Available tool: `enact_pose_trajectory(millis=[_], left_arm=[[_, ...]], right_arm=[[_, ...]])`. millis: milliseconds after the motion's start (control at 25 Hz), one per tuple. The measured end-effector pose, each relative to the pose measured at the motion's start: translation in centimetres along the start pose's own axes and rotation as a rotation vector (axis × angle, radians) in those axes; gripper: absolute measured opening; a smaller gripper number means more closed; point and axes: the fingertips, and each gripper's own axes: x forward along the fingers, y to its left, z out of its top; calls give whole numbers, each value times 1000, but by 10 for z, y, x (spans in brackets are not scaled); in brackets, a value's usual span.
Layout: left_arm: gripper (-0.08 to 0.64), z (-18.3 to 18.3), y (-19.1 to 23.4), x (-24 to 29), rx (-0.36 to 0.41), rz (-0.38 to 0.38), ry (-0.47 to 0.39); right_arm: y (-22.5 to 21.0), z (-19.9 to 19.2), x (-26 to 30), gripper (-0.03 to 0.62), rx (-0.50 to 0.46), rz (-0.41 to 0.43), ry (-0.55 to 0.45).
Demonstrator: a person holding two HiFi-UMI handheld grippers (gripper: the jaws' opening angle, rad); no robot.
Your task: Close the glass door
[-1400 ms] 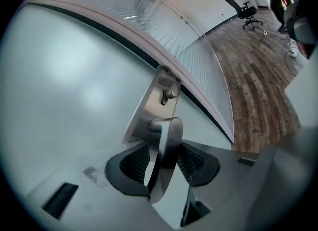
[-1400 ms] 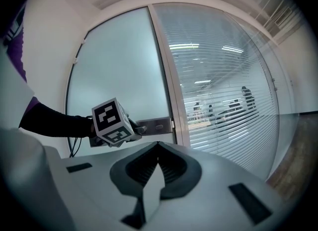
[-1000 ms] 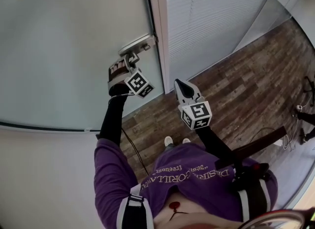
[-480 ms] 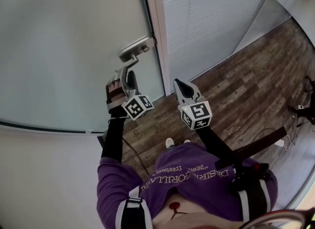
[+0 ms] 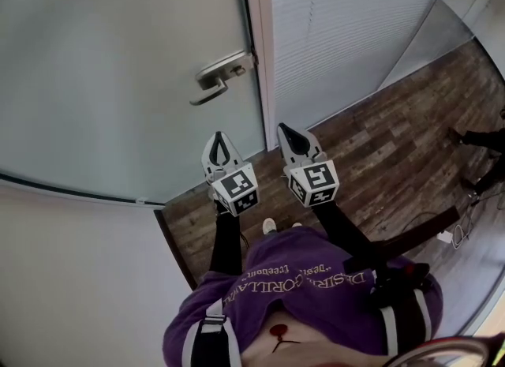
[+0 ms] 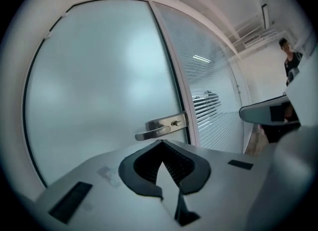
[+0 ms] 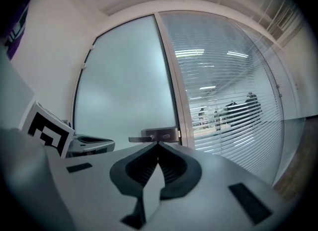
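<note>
The frosted glass door (image 5: 118, 65) stands closed against its white frame (image 5: 262, 50). Its metal lever handle (image 5: 222, 76) sits level near the door's edge, also seen as the handle (image 6: 161, 127) in the left gripper view and the handle (image 7: 153, 136) in the right gripper view. My left gripper (image 5: 219, 138) is shut and empty, drawn back from the handle and pointing at the door. My right gripper (image 5: 284, 130) is shut and empty beside it, aimed at the frame. The left gripper (image 6: 160, 141) and right gripper (image 7: 158, 143) both show tips pressed together with nothing between.
A glass wall with white blinds (image 5: 347, 26) runs to the right of the frame. Wood-look floor (image 5: 371, 160) lies below. A person (image 6: 289, 63) stands far off at the right. Cables (image 5: 454, 231) lie on the floor at the right.
My left gripper has let go of the door handle, pulled back toward my body, rolled upright and shut. The right gripper has stayed put.
</note>
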Motion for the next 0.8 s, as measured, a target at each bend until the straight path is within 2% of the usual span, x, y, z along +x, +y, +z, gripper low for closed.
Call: enact_pose_trajectory(millis=[160, 800], left_arm=[[2, 0, -2, -13, -43, 17, 0], [1, 0, -15, -27, -52, -19, 1]], right_arm=[[7, 0, -3, -9, -17, 19, 6], [11, 4, -14, -9, -32, 16, 8]])
